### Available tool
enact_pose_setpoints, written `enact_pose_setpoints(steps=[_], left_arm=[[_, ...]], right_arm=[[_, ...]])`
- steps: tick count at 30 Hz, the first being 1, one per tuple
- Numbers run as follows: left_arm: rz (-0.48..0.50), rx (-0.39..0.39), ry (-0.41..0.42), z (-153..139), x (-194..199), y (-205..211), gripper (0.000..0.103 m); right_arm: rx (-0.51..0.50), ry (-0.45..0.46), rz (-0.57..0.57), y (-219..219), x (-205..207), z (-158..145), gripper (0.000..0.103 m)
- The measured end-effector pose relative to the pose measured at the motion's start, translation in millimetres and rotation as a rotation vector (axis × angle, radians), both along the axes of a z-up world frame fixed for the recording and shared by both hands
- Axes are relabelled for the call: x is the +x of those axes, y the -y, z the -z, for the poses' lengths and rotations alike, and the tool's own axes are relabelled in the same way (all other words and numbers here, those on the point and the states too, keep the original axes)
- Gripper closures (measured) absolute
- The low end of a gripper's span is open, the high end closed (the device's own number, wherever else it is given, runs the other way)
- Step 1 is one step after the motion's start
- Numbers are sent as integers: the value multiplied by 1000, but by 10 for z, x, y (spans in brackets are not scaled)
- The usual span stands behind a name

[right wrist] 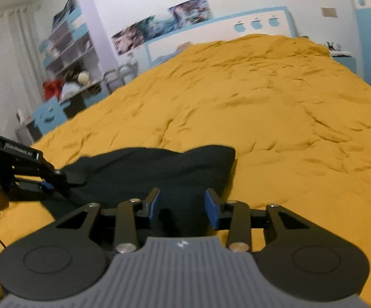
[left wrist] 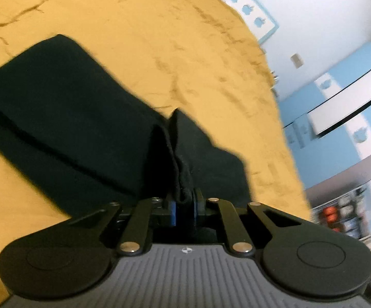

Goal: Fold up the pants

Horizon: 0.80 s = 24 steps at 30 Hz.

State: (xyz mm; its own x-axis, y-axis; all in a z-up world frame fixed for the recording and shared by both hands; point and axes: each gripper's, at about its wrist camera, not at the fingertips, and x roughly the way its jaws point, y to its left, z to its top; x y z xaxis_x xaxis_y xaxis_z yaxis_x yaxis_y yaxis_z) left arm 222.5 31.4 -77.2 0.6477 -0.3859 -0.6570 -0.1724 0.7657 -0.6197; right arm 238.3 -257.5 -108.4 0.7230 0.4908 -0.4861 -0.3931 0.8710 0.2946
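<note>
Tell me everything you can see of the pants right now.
The pants are black, soft-looking fabric, already folded into a compact bundle lying on the mustard-yellow bedspread. The left gripper is shut on a bunched edge, pulling it up into a ridge. The right gripper is open over the near side, not gripping.

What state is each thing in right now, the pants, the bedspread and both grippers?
Pants: black, partly folded, lying on the bed, one edge pinched and lifted.
Left gripper: jaws shut on the pants' edge.
Right gripper: jaws open, holding nothing, poised over the pants.
Bedspread: mustard yellow, spread over the bed, wrinkled.
</note>
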Motion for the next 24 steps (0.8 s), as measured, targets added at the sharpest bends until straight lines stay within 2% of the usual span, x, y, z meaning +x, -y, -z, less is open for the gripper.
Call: enact_pose_setpoints(steps=[2,4,6,10,12,15,19,22,24], left_arm=[[10,-3,-56,181,47,-59,90],[11,-24,-70,277,52,-97,88],[16,-31,-70,270,49,-102,82],[52,41,-51,158,29,-58,76],[62,57,-34,115,-48,-73,75],[74,65,-24,130,-75,-77,74],[54,57,-53,213,-50,-65,74],[51,63,-69,223,-42,-81,71],[58,65,-74,223,-42,-92,71]], right_arm=[[-89,-64,-55,-137,32,74,68],[-181,-165,-95,-246,68,207,69],[-193,-220,-128,-222,46,171,69],[-202,-250,-163,-156,3,91,69],[-184,-223,-145,-97,-16,47,69],[-100,-95,-40,-14,5,-80,67],[-54,35,-7,-241,300,-196,68],[-73,71,3,-479,514,-96,68],[-97,34,-4,-573,613,78,68]])
